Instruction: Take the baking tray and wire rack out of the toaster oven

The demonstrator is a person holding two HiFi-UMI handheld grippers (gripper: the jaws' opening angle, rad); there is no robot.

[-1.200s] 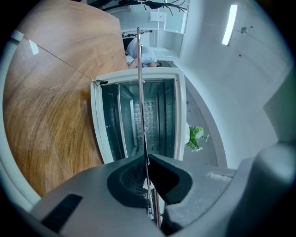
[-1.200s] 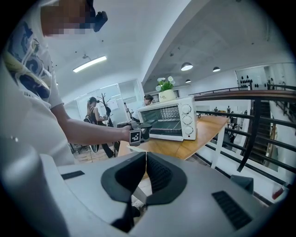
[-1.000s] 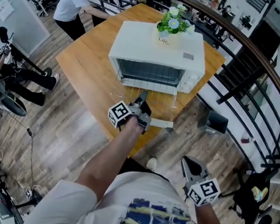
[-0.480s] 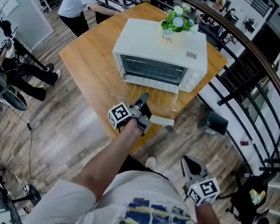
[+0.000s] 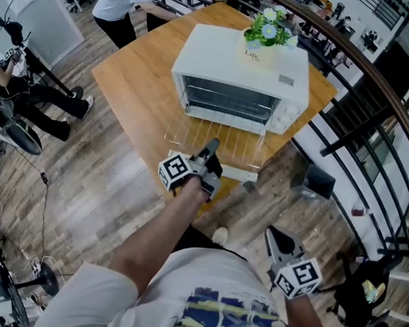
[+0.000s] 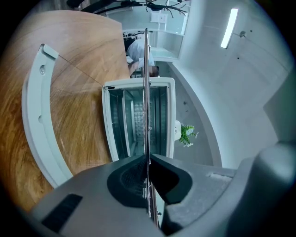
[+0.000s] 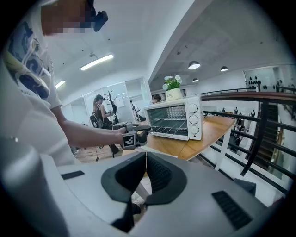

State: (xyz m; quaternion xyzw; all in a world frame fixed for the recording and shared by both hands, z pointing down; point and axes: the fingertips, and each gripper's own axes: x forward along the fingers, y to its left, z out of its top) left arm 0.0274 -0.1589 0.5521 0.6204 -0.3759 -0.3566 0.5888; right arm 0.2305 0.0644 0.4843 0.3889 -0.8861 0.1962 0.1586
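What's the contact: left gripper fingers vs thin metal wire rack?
Touching. Left gripper view: left gripper fingers are shut on the edge of the thin metal wire rack.

The lowered door (image 5: 185, 140) of the toaster oven (image 5: 242, 71) covered the desk (image 5: 136, 85) before its mouth, and the wire rack (image 6: 147, 92) split the cavity. Bare desk lay left; a railing (image 5: 363, 86) crowded the right.

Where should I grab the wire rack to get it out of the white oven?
Grip the thin metal wire rack by its front edge, coming level from the open front of the white toaster oven. It lies flat and pokes out forwards, so it should slide straight out. The left gripper is shut there.
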